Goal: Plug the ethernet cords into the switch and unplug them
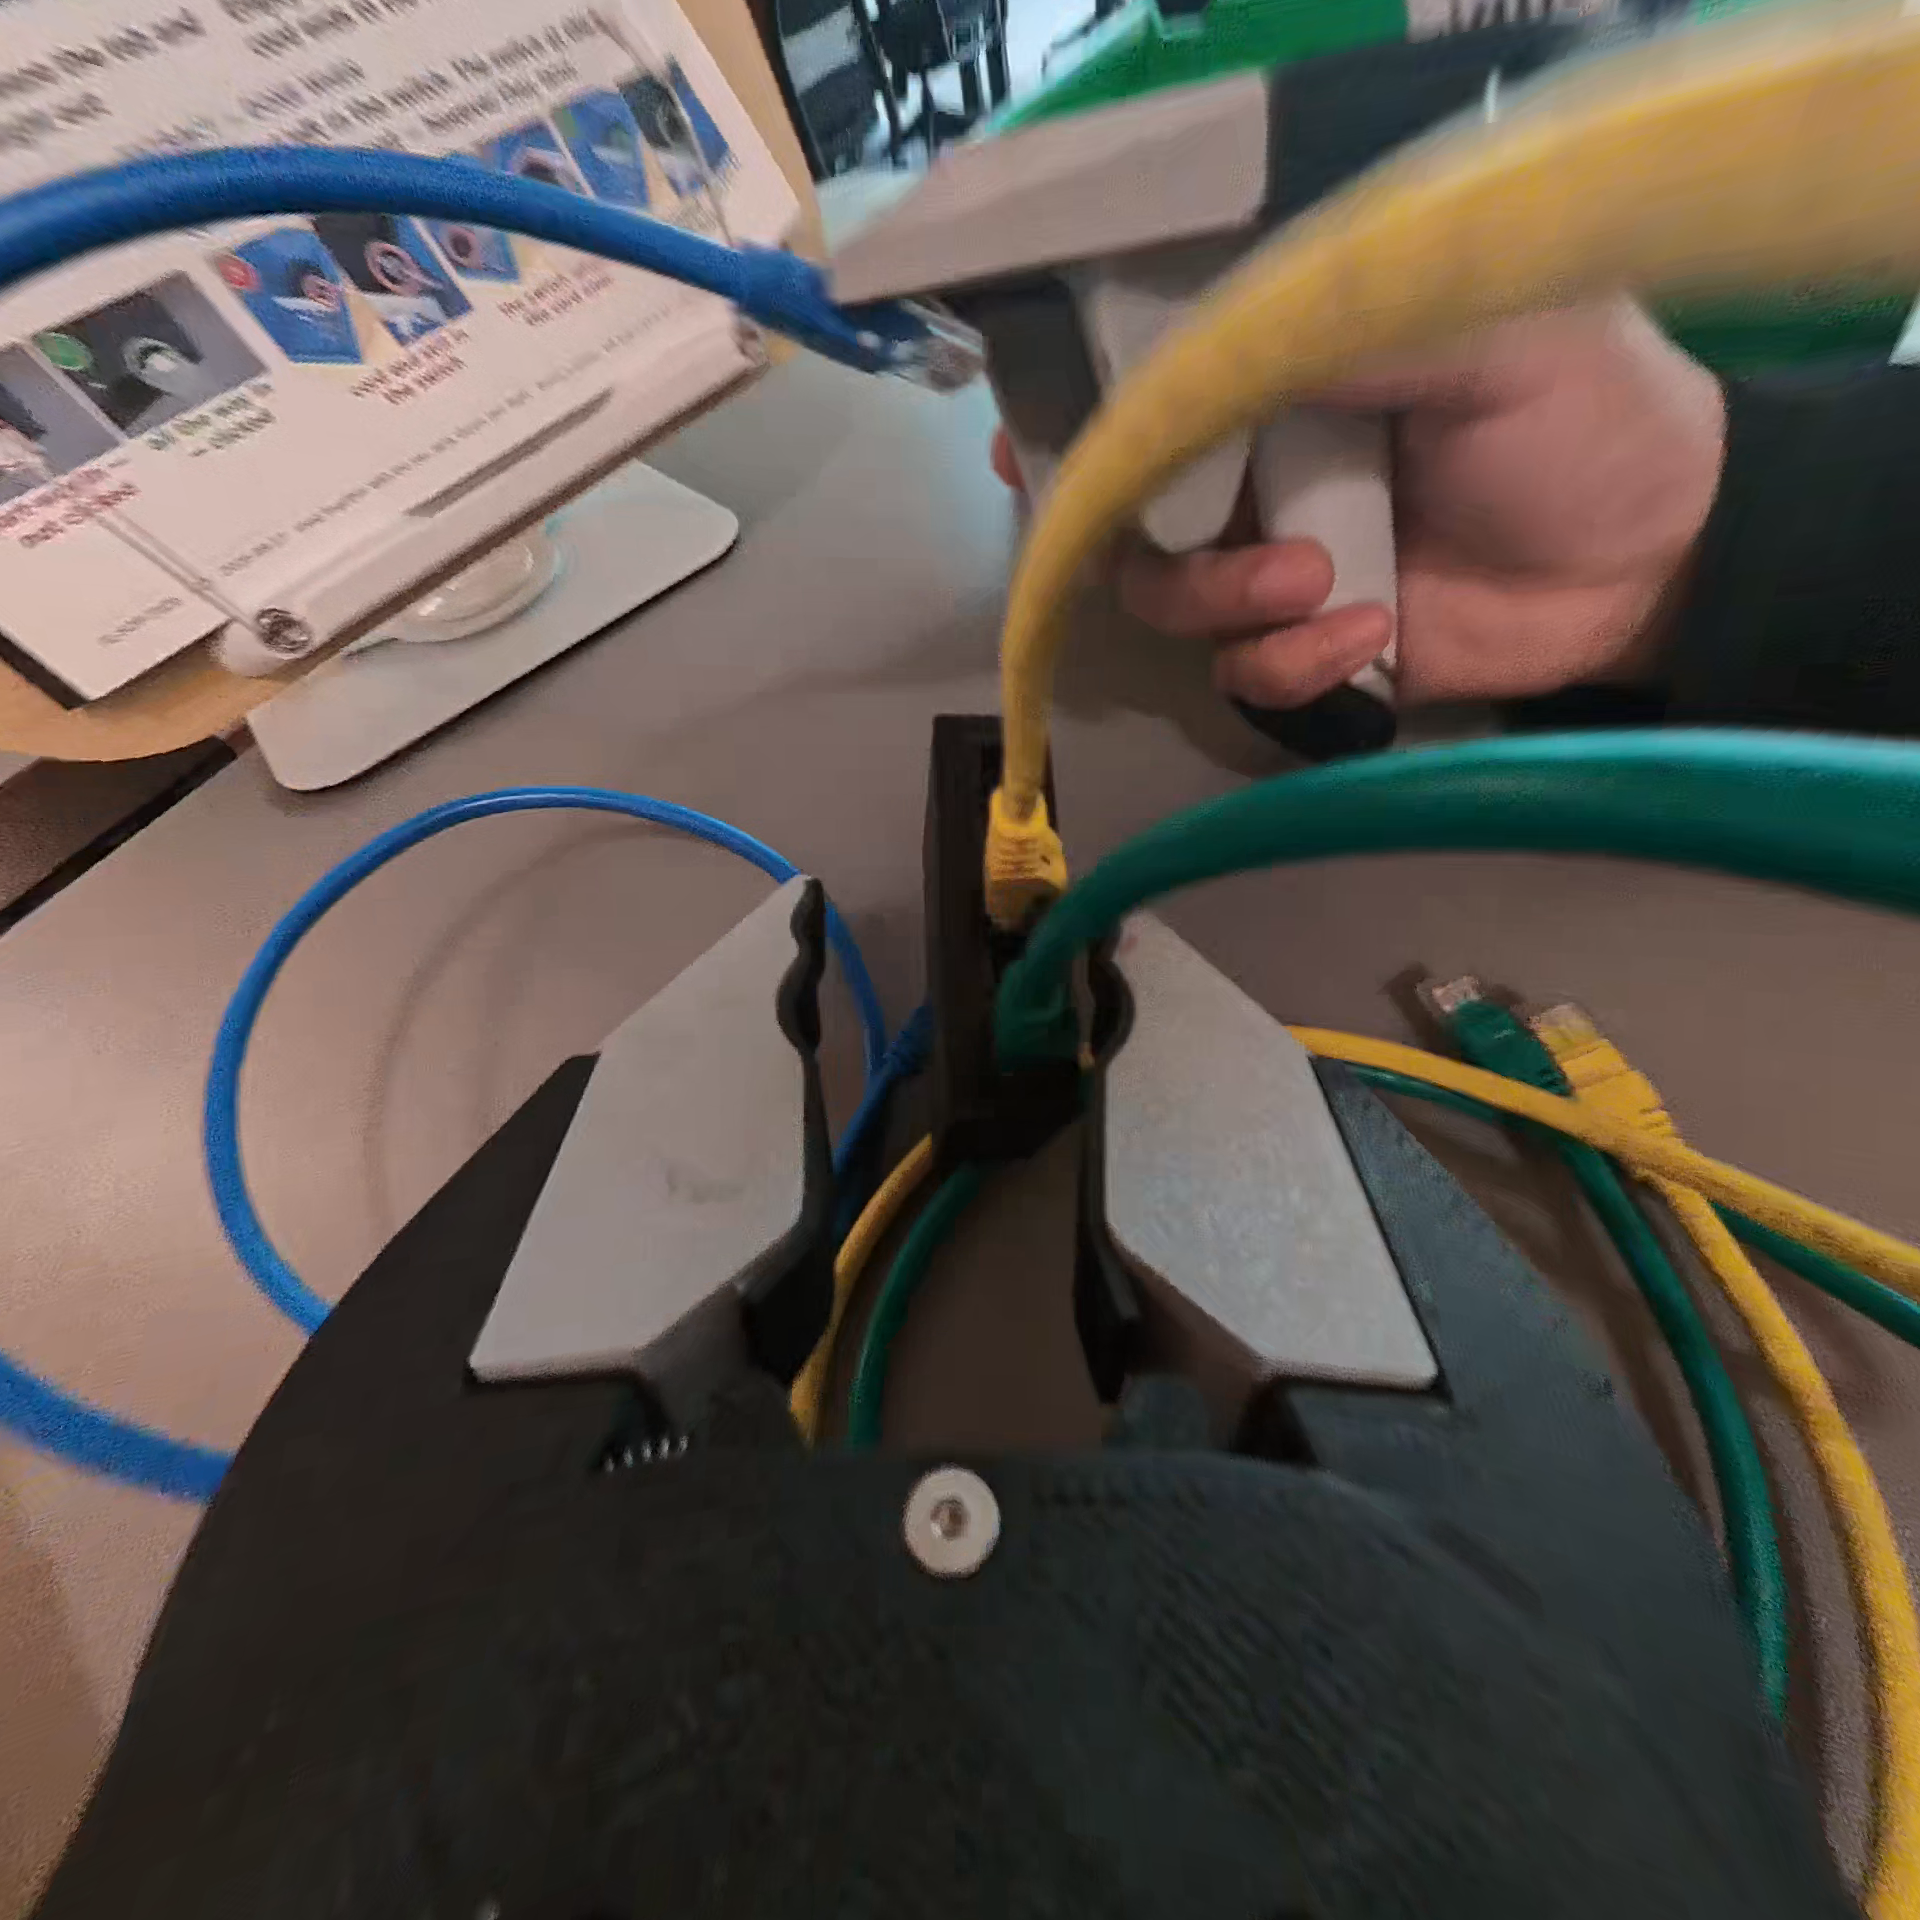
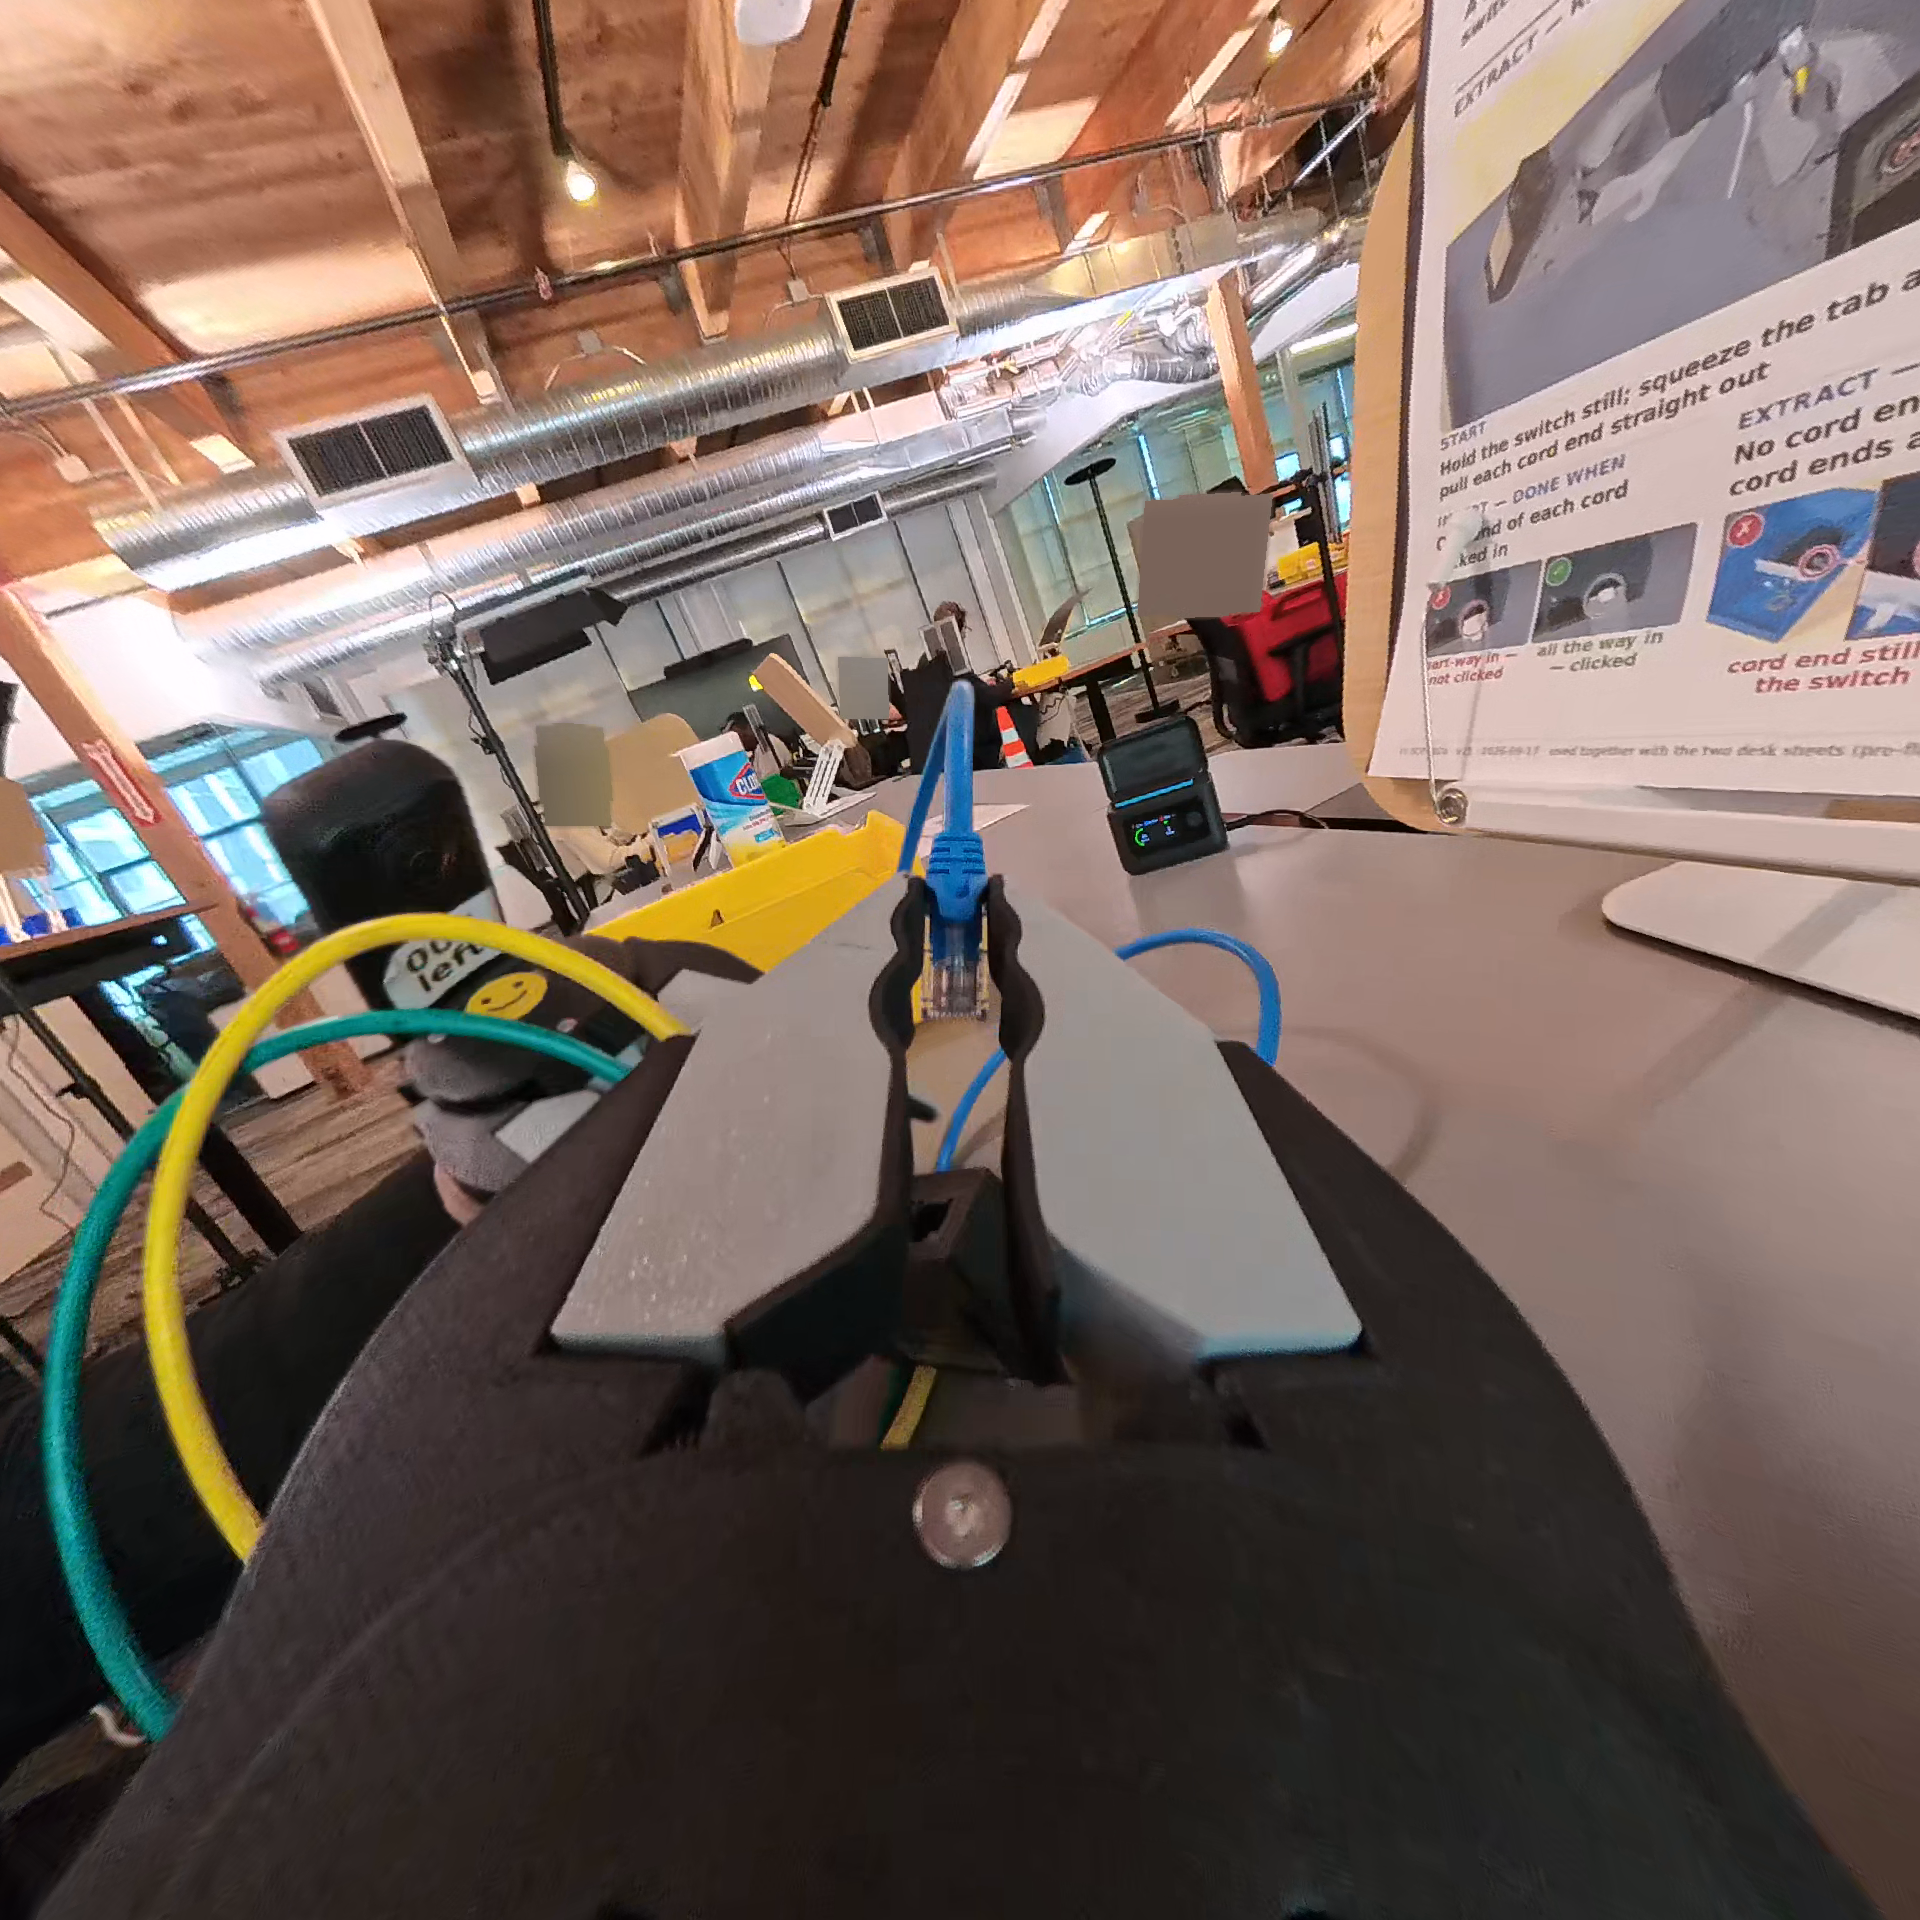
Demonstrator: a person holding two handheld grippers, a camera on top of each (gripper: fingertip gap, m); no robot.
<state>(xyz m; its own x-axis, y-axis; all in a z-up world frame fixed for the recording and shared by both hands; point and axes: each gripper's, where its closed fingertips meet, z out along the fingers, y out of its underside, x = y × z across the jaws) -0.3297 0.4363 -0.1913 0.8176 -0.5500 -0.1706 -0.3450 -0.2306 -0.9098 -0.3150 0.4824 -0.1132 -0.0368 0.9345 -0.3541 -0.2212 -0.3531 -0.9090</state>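
The black switch (image 1: pixel 961 935) stands on the grey table (image 1: pixel 468 1039). A yellow cord's plug (image 1: pixel 1023 852) and a green cord's plug (image 1: pixel 1039 1029) sit in its ports, and a blue cord (image 1: pixel 894 1060) runs to its left side. My left gripper (image 1: pixel 961 940) is open and straddles the switch, its right finger against the green plug. My right gripper (image 2: pixel 951 904) is shut on a blue plug (image 2: pixel 951 956), held in the air above the switch (image 2: pixel 951 1236). In the left wrist view a hand (image 1: pixel 1507 520) holds that gripper and the blue plug (image 1: pixel 904 343) high up.
Loose green (image 1: pixel 1486 1039) and yellow (image 1: pixel 1590 1070) plugs lie on the table at right. An instruction sheet on a white stand (image 1: pixel 499 644) stands at the back left. A small black device (image 2: pixel 1158 800) and a yellow bin (image 2: pixel 769 894) sit farther off. Left tips to right tips: about 9 cm.
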